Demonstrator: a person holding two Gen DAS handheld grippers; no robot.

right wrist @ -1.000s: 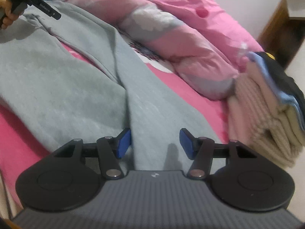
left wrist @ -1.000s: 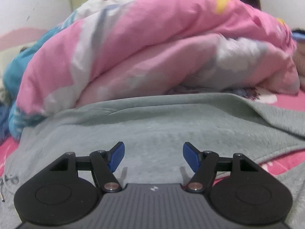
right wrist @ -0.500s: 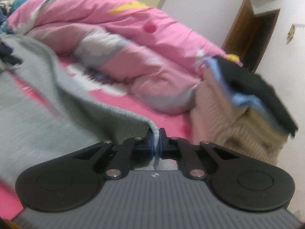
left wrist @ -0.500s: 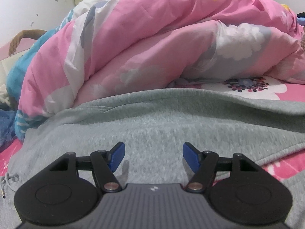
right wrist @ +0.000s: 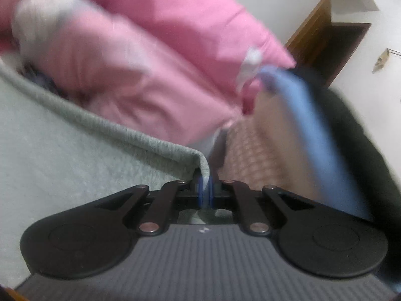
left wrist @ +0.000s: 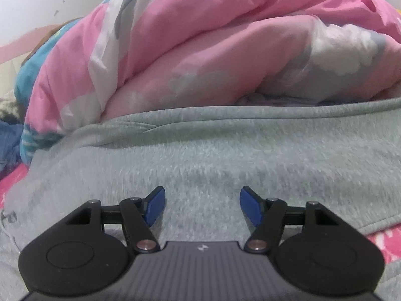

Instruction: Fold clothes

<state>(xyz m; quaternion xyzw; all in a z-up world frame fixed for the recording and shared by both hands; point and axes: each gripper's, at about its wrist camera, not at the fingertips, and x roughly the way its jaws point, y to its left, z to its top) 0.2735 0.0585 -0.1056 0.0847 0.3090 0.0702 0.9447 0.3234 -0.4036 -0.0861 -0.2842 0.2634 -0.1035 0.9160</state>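
Observation:
Grey fleece trousers point(left wrist: 213, 155) lie spread on the bed. My left gripper point(left wrist: 202, 207) is open, its blue pads low over the grey fabric, holding nothing. My right gripper point(right wrist: 205, 192) is shut on the ribbed hem corner of the grey trousers point(right wrist: 75, 150) and holds it lifted, so the cloth drapes away to the left. The right wrist view is blurred by motion.
A bulky pink quilt point(left wrist: 200, 50) with cloud prints is heaped just behind the trousers, also in the right wrist view point(right wrist: 130, 57). A stack of folded clothes point(right wrist: 288, 138), beige, blue and black, stands to the right. A brown door point(right wrist: 323, 40) is behind it. The pink bedsheet point(left wrist: 383, 240) shows at the edges.
My right gripper closed on the trouser hem and has lifted it, moving towards the quilt. My left gripper stayed open and moved lower and closer over the grey fabric.

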